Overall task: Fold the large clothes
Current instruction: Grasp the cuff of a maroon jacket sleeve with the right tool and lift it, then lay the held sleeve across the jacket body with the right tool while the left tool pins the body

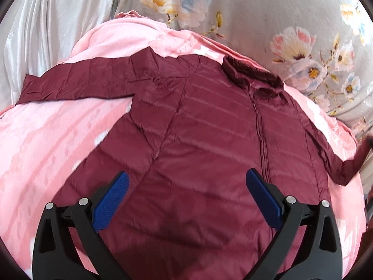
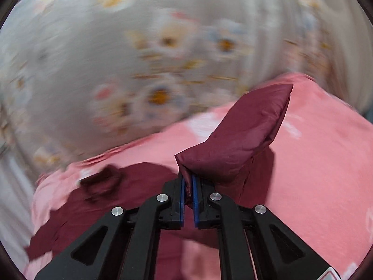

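Right gripper clamps the maroon jacket's sleeve above the pink blanket, left gripper spread wide over the jacket.

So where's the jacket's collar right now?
In the left wrist view the collar sits at the far end of the maroon jacket, right of centre, at the top of the zipper, near where the pink blanket meets the floral bedding.

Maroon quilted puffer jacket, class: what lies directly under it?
The maroon quilted puffer jacket is spread on a pink patterned blanket, visible around its edges. Beyond that lies grey floral bedding. Whatever is beneath the jacket's body is covered.
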`<state>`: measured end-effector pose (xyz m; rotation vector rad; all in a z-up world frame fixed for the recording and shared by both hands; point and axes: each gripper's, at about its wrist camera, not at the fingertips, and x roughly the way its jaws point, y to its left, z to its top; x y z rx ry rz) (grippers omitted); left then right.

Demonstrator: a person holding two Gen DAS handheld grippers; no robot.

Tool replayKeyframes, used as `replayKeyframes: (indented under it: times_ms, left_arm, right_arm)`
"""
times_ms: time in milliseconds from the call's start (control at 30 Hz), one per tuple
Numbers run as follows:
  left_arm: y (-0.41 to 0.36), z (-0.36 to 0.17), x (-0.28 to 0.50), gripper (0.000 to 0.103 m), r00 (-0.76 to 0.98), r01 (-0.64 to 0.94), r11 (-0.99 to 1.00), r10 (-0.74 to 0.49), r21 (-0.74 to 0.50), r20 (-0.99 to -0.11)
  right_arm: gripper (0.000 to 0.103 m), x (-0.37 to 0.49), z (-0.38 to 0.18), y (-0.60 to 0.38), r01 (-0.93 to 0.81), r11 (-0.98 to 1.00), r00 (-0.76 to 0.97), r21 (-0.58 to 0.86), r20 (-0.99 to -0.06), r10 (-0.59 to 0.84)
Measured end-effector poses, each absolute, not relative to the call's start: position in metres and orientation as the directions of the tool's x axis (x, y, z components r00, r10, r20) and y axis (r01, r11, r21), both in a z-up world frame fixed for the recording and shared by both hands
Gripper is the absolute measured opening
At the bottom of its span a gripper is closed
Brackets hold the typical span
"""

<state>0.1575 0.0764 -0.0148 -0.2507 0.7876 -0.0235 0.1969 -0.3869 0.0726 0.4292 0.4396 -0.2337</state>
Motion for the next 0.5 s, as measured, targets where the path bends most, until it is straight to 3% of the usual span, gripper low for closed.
replayKeyframes:
  times_ms: [233, 500]
  left_arm:
    - [0.096, -0.005, 0.175, 0.098, 0.723, -0.067, 0.959, -0.142, -0.274, -0.676]
    - [0.122, -0.004, 0.181, 0.098, 0.741, -0.087, 0.962, -0.110, -0.257, -0.662]
  right_arm:
    - [0.006, 0.281, 0.087, -0.218, -0.091, 0.938, 0.862, 0.333, -0.445, 0.242]
    - [0.006, 0.317, 0.029, -0.086, -0.290, 0.910, 0.721, 0.296, -0.558, 0.411]
